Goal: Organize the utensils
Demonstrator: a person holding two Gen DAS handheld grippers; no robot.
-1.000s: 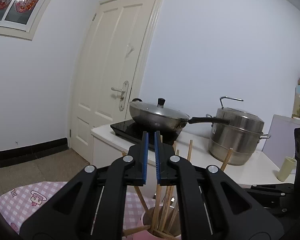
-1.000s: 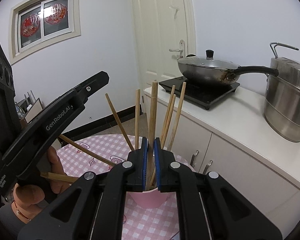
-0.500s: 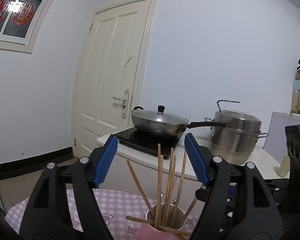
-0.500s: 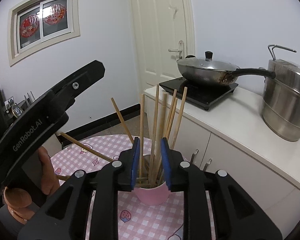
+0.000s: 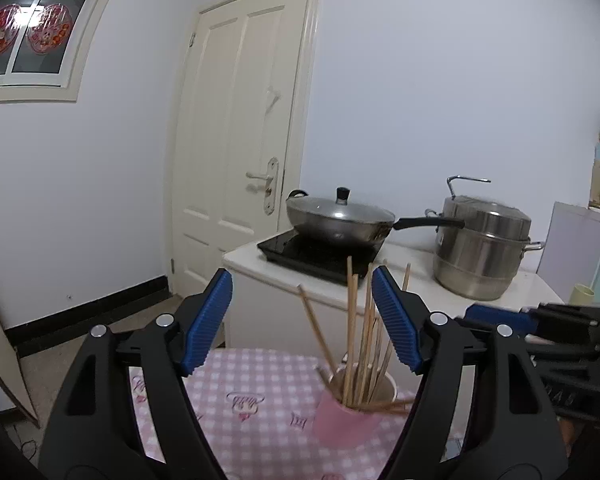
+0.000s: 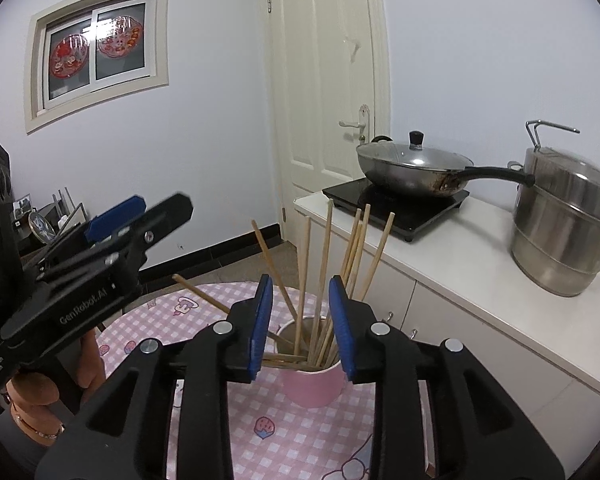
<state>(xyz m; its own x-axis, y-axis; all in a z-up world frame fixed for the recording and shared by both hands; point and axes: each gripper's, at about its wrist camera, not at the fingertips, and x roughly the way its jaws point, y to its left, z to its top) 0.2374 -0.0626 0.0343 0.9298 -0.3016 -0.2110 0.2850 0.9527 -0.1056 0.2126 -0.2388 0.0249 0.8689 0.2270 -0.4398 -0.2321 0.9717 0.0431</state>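
A pink cup (image 5: 346,420) (image 6: 316,384) stands on a table with a pink checked cloth (image 5: 256,400) (image 6: 300,440). Several wooden chopsticks (image 5: 364,340) (image 6: 324,272) stand in it, fanned out; one leans far left (image 6: 200,296). My left gripper (image 5: 302,320) is open and empty, back from the cup, which sits low between its fingers. It also shows in the right wrist view (image 6: 140,216) at the left. My right gripper (image 6: 300,320) is open and empty, just before the cup; it appears in the left wrist view (image 5: 500,320) at the right.
A white counter (image 6: 480,280) runs behind the table with an induction hob (image 6: 396,208), a lidded wok (image 6: 416,168) and a steel steamer pot (image 6: 568,224). A closed white door (image 5: 244,152) is behind. A pale cup (image 5: 580,294) stands on the counter.
Both grippers went from shut to open; the right one released a chopstick into the cup. Both have drawn back from the cup, and the left one has risen.
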